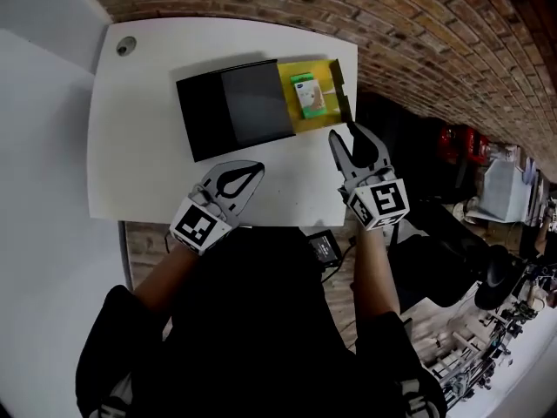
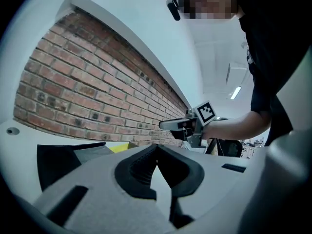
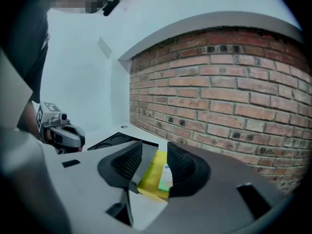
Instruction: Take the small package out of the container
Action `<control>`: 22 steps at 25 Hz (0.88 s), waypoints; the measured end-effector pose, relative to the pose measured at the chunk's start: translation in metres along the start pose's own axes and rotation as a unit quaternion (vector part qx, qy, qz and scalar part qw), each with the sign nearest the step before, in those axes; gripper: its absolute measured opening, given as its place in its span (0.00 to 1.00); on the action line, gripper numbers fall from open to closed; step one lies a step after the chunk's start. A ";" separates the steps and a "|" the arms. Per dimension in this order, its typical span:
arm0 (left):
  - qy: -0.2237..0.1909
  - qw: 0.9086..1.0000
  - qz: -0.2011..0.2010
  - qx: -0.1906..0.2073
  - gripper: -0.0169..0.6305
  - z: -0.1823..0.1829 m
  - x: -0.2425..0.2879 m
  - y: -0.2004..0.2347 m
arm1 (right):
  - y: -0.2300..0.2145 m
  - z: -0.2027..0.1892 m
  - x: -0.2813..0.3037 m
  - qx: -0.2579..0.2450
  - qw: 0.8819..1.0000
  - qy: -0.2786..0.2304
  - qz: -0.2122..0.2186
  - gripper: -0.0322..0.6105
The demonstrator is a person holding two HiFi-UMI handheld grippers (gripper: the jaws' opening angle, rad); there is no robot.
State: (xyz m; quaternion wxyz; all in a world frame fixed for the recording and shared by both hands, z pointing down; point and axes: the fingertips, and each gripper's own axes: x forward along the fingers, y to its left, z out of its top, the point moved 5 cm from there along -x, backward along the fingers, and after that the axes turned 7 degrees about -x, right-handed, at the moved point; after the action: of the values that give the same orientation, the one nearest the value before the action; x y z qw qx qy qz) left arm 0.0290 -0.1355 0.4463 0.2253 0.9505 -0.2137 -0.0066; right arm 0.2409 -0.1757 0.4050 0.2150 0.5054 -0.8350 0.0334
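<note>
A black container (image 1: 235, 107) lies on the white table (image 1: 148, 146), with its yellow inner tray (image 1: 292, 113) slid out to the right. The small green and white package (image 1: 306, 95) lies in that tray. My right gripper (image 1: 344, 134) hovers just in front of the tray, open, nothing between its fingers. In the right gripper view the tray (image 3: 152, 172) and the package (image 3: 166, 179) show through the gap of the right gripper (image 3: 154, 148). My left gripper (image 1: 258, 169) is shut and empty in front of the black sleeve; its fingertips meet in its own view (image 2: 156, 146).
A brick wall (image 1: 418, 24) runs along the table's far and right sides. A round cable hole (image 1: 126, 45) sits in the table's far left corner. The table's front edge is close under both grippers. A small black device (image 1: 324, 246) lies below that edge.
</note>
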 end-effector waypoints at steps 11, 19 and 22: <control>-0.008 1.000 0.010 -0.007 0.05 0.000 0.003 0.006 | -0.041 -0.024 0.104 -0.011 0.989 0.134 0.064 0.46; -0.013 1.000 0.022 -0.008 0.05 0.001 -0.002 0.016 | -0.058 -0.082 0.144 0.030 0.964 0.249 0.087 0.52; -0.014 0.999 0.024 -0.016 0.05 -0.001 -0.003 0.018 | -0.057 -0.093 0.154 0.052 0.954 0.280 0.094 0.57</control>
State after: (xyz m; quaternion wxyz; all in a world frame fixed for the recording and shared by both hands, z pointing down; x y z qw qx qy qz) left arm 0.0194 -0.1483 0.4541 0.2379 0.9412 -0.2391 -0.0179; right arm 0.2590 -0.3060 0.5405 0.4096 0.4055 -0.7822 0.2365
